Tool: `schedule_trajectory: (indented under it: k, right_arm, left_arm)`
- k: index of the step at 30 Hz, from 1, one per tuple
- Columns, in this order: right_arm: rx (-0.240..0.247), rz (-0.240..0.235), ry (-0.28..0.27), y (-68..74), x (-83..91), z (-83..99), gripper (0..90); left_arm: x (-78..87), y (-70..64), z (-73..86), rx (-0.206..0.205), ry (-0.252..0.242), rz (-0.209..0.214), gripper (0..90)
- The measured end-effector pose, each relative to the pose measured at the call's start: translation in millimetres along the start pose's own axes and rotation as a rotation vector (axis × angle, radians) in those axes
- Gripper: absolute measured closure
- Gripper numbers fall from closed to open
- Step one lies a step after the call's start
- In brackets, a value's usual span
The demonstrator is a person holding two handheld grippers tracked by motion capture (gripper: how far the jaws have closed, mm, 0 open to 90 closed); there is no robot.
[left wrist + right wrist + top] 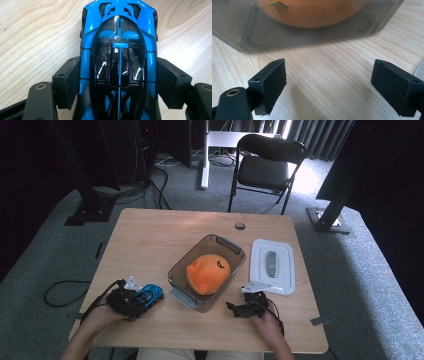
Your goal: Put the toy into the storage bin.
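My left gripper (117, 82) clamps the blue toy car (118, 62) at the table's (150, 240) near-left edge; my right gripper (329, 85) waits with jaws apart. Beyond, the clear container (176, 275) holds an orange plush (208, 273). I should lift level, clearing its rim.

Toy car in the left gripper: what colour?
Bright blue with a glossy black canopy; the toy car shows best in the left gripper view.

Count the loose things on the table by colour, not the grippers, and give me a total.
Blue: 1, the toy car
Orange: 1, the plush toy
Clear grey: 1, the container
White: 1, the lid
Total: 4
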State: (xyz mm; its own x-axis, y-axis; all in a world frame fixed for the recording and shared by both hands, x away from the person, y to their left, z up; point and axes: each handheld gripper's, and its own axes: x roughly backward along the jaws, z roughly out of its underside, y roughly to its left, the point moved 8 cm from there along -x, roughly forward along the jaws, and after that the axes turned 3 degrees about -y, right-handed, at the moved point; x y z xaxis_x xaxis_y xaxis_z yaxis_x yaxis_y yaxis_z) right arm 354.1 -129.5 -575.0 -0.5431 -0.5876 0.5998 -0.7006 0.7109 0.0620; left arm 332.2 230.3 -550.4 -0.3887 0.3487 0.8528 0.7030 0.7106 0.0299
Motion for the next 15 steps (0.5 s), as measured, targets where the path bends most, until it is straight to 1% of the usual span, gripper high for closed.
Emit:
schedule_trajectory:
  k: [1,2,4,6,8,9,10,13,14,15]
  right_arm:
    - [0.0,0.0,0.0,0.0,0.0,0.0,12.6]
    - [0.002,0.0,0.001,0.6,-0.4,-0.4,12.6]
    - [0.004,0.001,-0.002,1.3,-0.3,-1.2,12.6]
    - [0.005,0.004,-0.006,0.9,0.0,-2.5,12.6]
    - [0.004,0.009,-0.01,0.0,0.2,-4.2,12.6]
    - [0.004,0.009,-0.01,0.0,0.2,-4.2,12.6]
    - [0.004,0.013,-0.016,-0.9,0.0,-6.0,12.6]
    - [0.001,0.012,-0.019,-0.7,-1.8,-8.8,12.6]
    - [0.008,0.01,-0.017,0.2,-3.2,-10.1,12.6]
    - [0.008,0.01,-0.017,0.2,-3.2,-10.1,12.6]
  left_arm:
    - [0.0,0.0,0.0,0.0,0.0,0.0,28.4]
    - [1.9,2.0,-2.0,0.002,0.001,-0.012,28.4]
    - [2.8,4.5,-2.7,-0.002,0.008,-0.018,28.4]
    - [3.3,5.7,-3.3,-0.003,0.009,-0.014,28.4]
    - [5.2,8.8,-5.6,0.011,0.002,-0.009,28.4]
    - [5.2,8.8,-5.6,0.011,0.002,-0.009,28.4]
    - [8.9,11.9,-8.2,0.009,0.0,-0.008,28.4]
    - [12.9,14.6,-11.5,0.014,-0.005,-0.01,28.4]
    - [18.9,18.6,-16.7,0.015,-0.009,-0.016,28.4]
    - [18.9,18.6,-16.7,0.015,-0.009,-0.016,28.4]
